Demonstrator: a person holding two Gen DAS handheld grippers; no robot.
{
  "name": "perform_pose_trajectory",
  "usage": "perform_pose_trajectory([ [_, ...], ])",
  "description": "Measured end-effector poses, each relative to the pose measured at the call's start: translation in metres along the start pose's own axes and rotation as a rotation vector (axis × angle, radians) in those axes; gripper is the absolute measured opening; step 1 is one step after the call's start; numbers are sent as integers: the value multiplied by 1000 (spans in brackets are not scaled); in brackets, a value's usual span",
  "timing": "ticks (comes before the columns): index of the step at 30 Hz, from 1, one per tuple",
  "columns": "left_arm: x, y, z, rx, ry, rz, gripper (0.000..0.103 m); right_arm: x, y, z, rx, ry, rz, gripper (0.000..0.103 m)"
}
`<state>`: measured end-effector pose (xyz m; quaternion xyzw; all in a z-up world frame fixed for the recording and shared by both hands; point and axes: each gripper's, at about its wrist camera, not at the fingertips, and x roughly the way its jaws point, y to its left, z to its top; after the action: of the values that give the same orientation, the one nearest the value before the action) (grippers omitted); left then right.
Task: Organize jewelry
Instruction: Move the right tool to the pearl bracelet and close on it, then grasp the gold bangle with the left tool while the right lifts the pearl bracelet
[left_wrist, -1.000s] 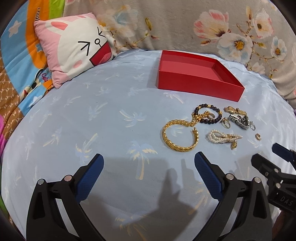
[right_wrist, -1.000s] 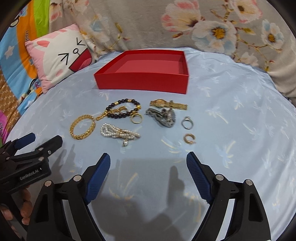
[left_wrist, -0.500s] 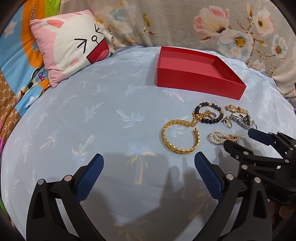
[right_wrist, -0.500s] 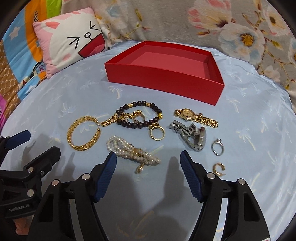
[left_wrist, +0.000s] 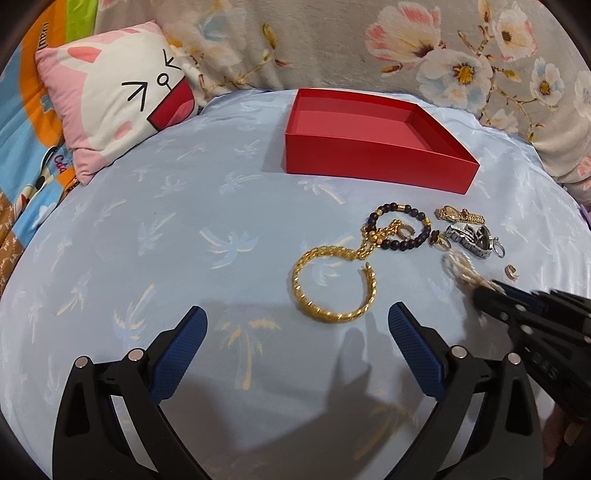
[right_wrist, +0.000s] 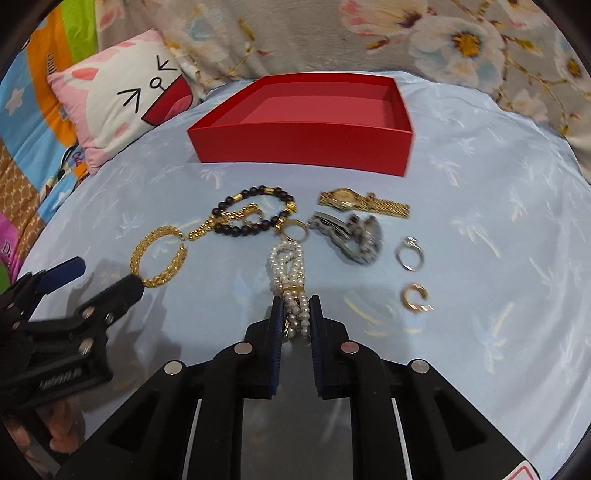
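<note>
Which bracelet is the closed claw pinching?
The pearl bracelet, white multi-strand, sits between the right claw pads; the gold bangle and dark beaded bracelet lie free.

Bare cloth (left_wrist: 184, 240) left of gold bangle (left_wrist: 334, 284); jewelry cluster before red box (right_wrist: 306, 147).

Pearl bracelet (right_wrist: 290, 280) before red box (right_wrist: 306, 144)

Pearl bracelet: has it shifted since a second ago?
Yes. The pearl bracelet now points lengthwise toward the red box rather than lying across; the right gripper has just been closing and pinches its near end.
</note>
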<state>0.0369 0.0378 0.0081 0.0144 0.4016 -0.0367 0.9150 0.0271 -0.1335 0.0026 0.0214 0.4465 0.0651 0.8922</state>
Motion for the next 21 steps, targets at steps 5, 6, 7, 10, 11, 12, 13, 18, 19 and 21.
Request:
perform_pose_trajectory([
  [5, 20, -9, 7, 5, 34, 8, 94, -17, -15, -10, 48, -6, -10, 12],
  [6, 22, -10, 8, 1, 44, 3, 93, -19, -16, -12, 53, -6, -12, 12],
  [7, 25, -10, 9, -5, 52, -2, 92, -20, -17, -13, 56, -7, -15, 12],
  [10, 31, -10, 11, -10, 74, 3, 83, -25, -18, -15, 61, -15, -23, 12],
  [11, 31, -11, 11, -7, 73, 6, 81, -25, -18, -15, 65, -17, -21, 12],
  [12, 31, -12, 11, -2, 72, 8, 80, -26, -19, -15, 70, -18, -18, 12],
  [13, 31, -13, 11, 3, 70, 11, 78, -26, -20, -15, 75, -19, -17, 12],
  [18, 26, -15, 10, 14, 62, -2, 53, -31, -20, -16, 81, -29, -19, 12],
  [19, 25, -15, 10, 14, 62, -6, 53, -33, -21, -15, 82, -33, -19, 12],
  [21, 23, -14, 10, 6, 68, -28, 52, -38, -21, -14, 81, -44, -20, 12],
])
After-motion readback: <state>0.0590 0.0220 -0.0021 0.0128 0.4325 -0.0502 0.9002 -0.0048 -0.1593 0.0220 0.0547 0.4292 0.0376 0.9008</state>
